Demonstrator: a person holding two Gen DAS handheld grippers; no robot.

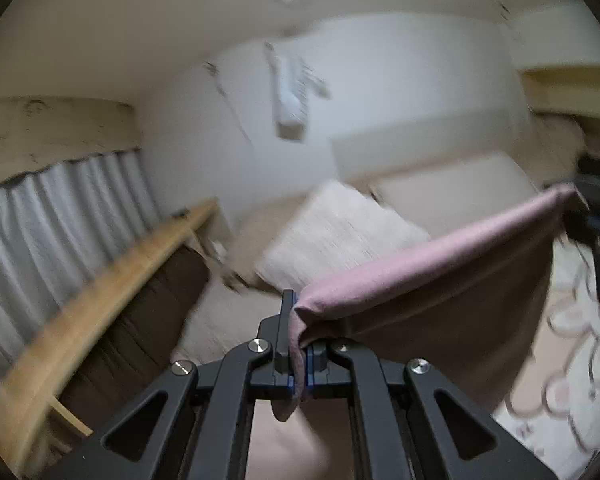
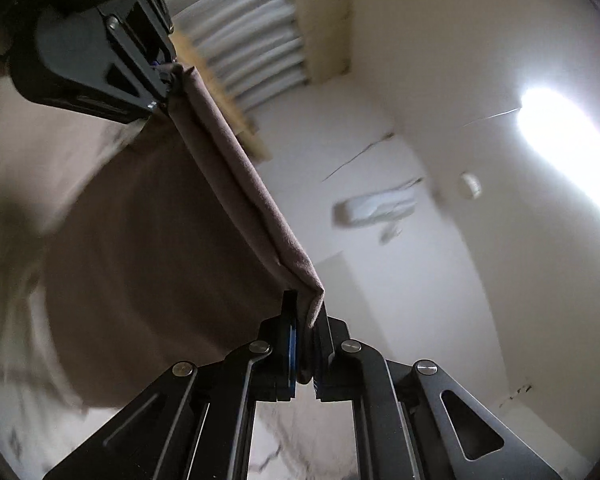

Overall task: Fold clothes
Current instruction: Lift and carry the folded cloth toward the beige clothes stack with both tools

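A mauve-pink garment (image 1: 440,280) hangs in the air, stretched between my two grippers. My left gripper (image 1: 298,320) is shut on one corner of its top edge. The top edge runs up to the right to my right gripper (image 1: 592,200), seen at the frame's edge. In the right wrist view my right gripper (image 2: 306,320) is shut on the other corner of the garment (image 2: 160,240). The edge runs up to the left to my left gripper (image 2: 168,76). The cloth hangs below the taut edge.
A bed with a white pillow (image 1: 340,232) and a patterned cover (image 1: 572,360) lies below. A wooden shelf (image 1: 100,300) runs along the left under grey curtains (image 1: 52,220). An air conditioner (image 1: 292,96) hangs on the far wall. A bright ceiling lamp (image 2: 560,136) glares at the right.
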